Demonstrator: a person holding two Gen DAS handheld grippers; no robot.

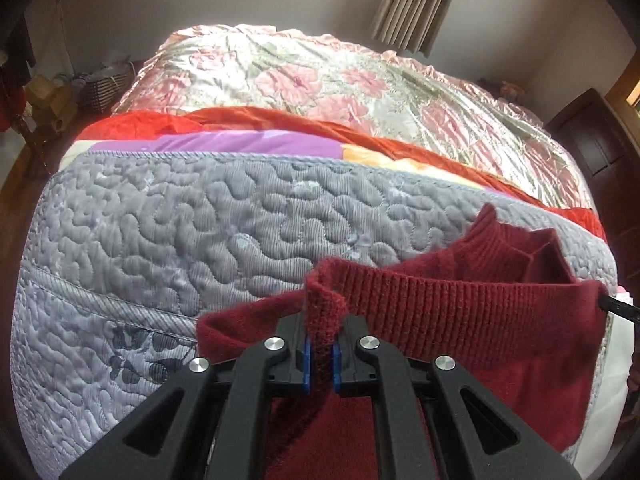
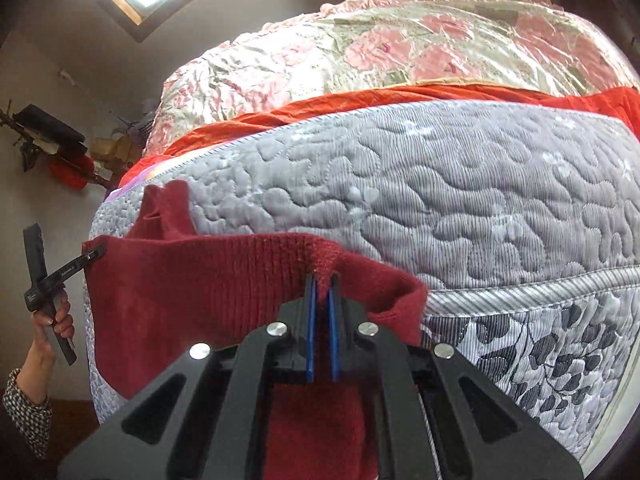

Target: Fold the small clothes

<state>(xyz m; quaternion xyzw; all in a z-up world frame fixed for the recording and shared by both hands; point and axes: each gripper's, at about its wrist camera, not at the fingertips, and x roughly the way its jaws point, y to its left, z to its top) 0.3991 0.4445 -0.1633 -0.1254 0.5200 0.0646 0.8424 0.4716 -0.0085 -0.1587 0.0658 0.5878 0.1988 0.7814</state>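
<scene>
A dark red knitted sweater (image 1: pixel 472 312) hangs stretched between both grippers above the grey quilted bedspread (image 1: pixel 192 232). My left gripper (image 1: pixel 321 344) is shut on a bunched corner of its ribbed hem. In the right wrist view the same sweater (image 2: pixel 192 292) spans leftward, and my right gripper (image 2: pixel 322 284) is shut on the other hem corner. The left gripper's fingertips (image 2: pixel 94 256) show at the sweater's far left edge, held by a hand (image 2: pixel 56 320). The sweater's collar (image 1: pixel 496 240) and a sleeve (image 2: pixel 168 212) rest on the quilt.
Beyond the grey bedspread (image 2: pixel 480 184) lie a red blanket (image 1: pixel 280 118) and a shiny pink floral quilt (image 1: pixel 320 80). A curtain (image 1: pixel 420 0) hangs at the back, a dark wooden cabinet (image 1: pixel 596 144) stands right, and clutter (image 1: pixel 52 100) sits left of the bed.
</scene>
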